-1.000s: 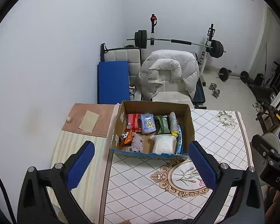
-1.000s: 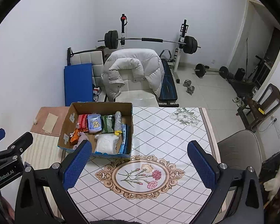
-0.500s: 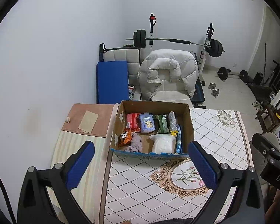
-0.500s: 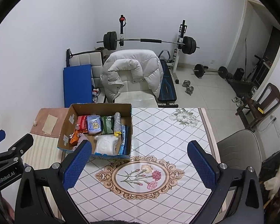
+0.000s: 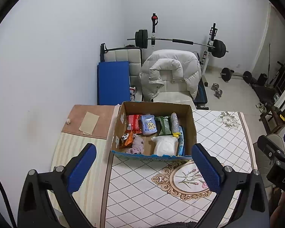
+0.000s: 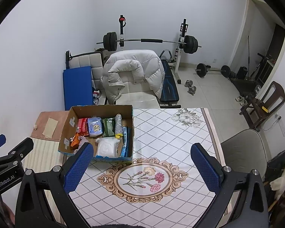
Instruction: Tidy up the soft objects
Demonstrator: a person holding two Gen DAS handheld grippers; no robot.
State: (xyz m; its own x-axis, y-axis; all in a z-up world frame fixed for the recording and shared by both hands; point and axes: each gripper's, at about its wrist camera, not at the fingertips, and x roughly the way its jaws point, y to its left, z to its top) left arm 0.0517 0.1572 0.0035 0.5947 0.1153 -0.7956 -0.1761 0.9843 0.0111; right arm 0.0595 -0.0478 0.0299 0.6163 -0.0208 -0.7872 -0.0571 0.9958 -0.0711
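Observation:
An open cardboard box (image 5: 191,125) stands on the patterned tablecloth (image 5: 142,190), near the table's far left; it also shows in the right wrist view (image 6: 64,131). Inside lie several soft packs: a red pack (image 5: 134,121), a blue tissue pack (image 5: 149,124), a green pack (image 5: 164,125), a white bundle (image 5: 164,145), a pink cloth (image 5: 137,144) and an orange packet (image 5: 128,139). My left gripper (image 5: 143,166) is open and empty, held above and in front of the box. My right gripper (image 6: 142,167) is open and empty over the table's flower medallion (image 6: 142,178).
A chair with a white puffy jacket (image 5: 169,72) stands behind the table. A blue mat (image 5: 113,81), a barbell rack (image 5: 180,41) and dumbbells (image 5: 216,91) are farther back. A beige chair (image 6: 245,152) is at the table's right. A striped mat (image 5: 74,152) lies left of the box.
Both grippers have drifted slightly back and up, so the box sits a little lower in the views. Both stay open and empty; nothing in the box has moved.

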